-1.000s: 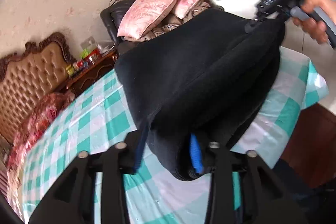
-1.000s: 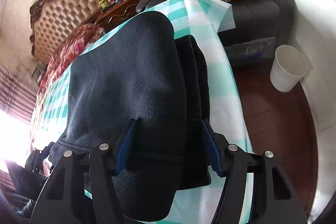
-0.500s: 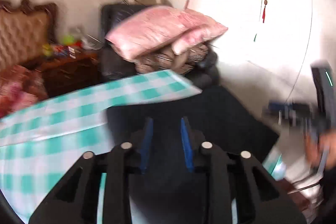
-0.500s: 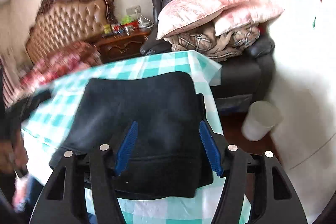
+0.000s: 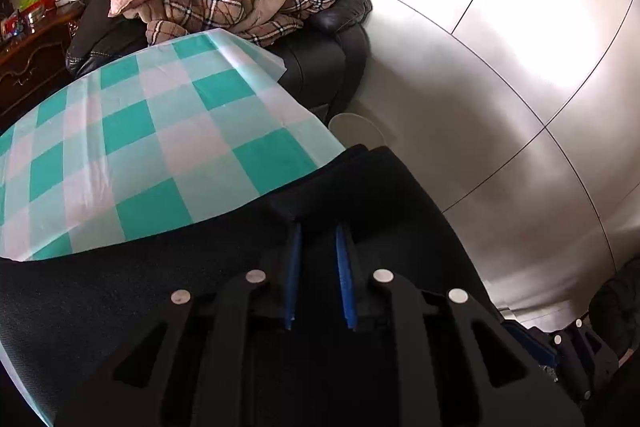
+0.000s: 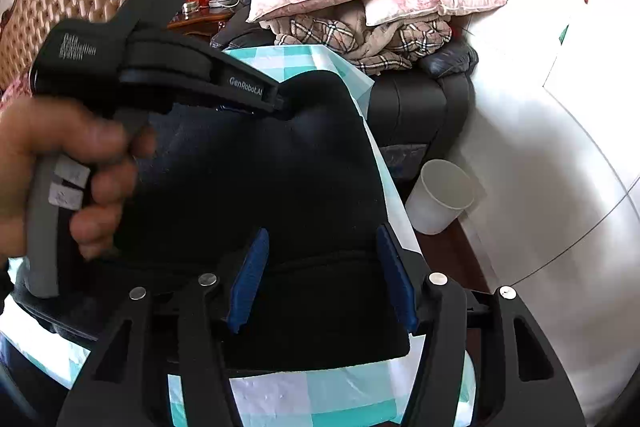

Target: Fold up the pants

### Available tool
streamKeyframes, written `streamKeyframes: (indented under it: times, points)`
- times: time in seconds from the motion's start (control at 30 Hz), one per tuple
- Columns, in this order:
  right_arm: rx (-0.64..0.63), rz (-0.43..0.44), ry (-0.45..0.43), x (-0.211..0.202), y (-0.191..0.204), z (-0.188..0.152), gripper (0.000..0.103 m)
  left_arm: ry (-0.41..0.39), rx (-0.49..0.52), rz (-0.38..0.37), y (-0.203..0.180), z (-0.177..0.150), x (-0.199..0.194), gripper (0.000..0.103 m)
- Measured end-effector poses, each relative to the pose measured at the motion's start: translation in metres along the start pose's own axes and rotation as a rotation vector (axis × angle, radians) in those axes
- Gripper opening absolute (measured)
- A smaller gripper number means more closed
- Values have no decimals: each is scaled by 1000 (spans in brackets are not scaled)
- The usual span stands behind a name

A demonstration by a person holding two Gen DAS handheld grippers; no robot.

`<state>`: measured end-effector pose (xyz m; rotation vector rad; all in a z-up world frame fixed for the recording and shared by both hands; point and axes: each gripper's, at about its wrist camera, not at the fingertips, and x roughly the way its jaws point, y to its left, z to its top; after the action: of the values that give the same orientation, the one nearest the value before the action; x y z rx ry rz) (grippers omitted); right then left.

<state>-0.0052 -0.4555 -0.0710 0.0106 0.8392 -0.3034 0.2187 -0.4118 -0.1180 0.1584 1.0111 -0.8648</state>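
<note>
You have laid the pants (image 6: 280,187) down folded on the table (image 5: 160,131). Your left gripper (image 5: 318,267) now nearly closes; the right gripper (image 6: 320,267) stands apart, holding nothing.

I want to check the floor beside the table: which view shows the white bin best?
The right wrist view: the white bin shows whole, rim and wall, by the dark sofa. The left wrist view catches only part of its rim behind the tablecloth.

Armchair (image 6: 420,107) and bin (image 6: 440,195) beyond tablecloth (image 5: 160,147).
</note>
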Motion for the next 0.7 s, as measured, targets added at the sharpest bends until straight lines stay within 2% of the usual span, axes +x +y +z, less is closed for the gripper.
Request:
streamKeyframes:
  times: [0.3, 0.43, 0.57, 0.7]
  points:
    - [7, -5, 8, 3, 0, 0, 56, -17, 17, 32, -4, -2, -1, 19]
    - [7, -4, 16, 3, 2, 1, 56, -76, -75, -8, 2, -7, -23, 19]
    - [15, 1, 16, 5, 0, 0, 57, -150, -152, 53, 1, -44, -73, 21]
    - [14, 4, 16, 5, 0, 0, 57, -222, -197, 122, 4, -103, -119, 26]
